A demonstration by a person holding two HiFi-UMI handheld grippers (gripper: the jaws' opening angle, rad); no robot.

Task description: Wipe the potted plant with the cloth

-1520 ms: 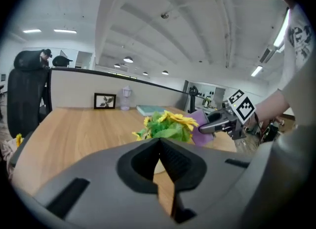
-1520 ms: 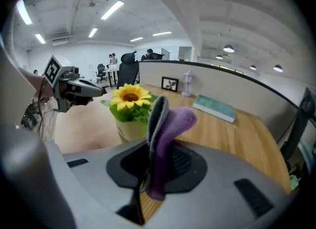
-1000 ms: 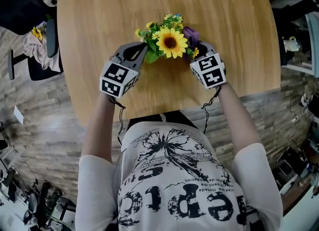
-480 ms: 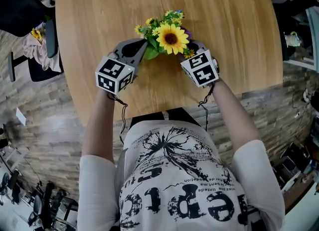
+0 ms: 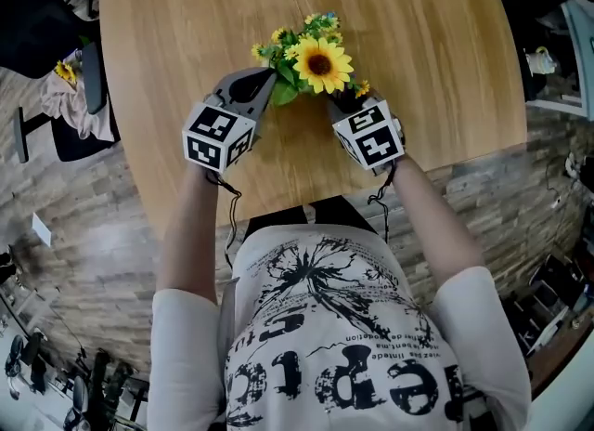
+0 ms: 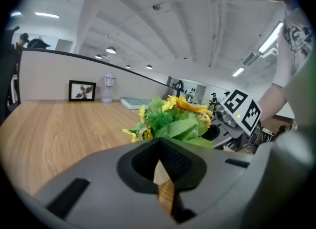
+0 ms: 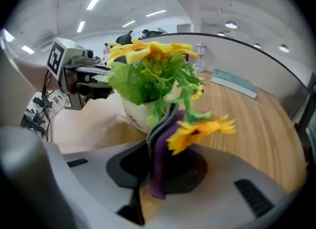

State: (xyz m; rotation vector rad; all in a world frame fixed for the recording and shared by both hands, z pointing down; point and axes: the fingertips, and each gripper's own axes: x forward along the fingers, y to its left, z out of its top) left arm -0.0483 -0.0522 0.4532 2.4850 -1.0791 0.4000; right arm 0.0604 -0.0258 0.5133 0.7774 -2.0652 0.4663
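Looking down on one round wooden tabletop [image 5: 186, 30], biggest thing in sight; counting one person in a printed T-shirt [image 5: 325, 327] at its near edge, two arms reaching in; spotting one potted plant [image 5: 297, 71] near the tabletop's middle, right between the two claws; one big sunflower [image 5: 321, 64] on top, several small yellow blooms and green leaves round it, one white pot [image 7: 129, 112] underneath, seen from the right gripper view; over to the left claw [image 5: 269, 81]: clenched tight on nothing, tips just beside the leaves on the plant's left side, left marker cube [image 5: 218, 137] on its back; across to the right claw [image 5: 345, 104]: grasping one purple cloth [image 7: 159, 166], standing up out of the claw against the lower stems and one small yellow bloom, just beside the pot; right marker cube [image 5: 371, 137] there too, so two cubes in all; further back, picking out one flat teal book [image 7: 236, 82] near the tabletop's far edge; from the left gripper view, one framed picture [image 6: 82, 90] and one small white lantern [image 6: 107, 81] just beside it, both upright at the foot of a low partition.
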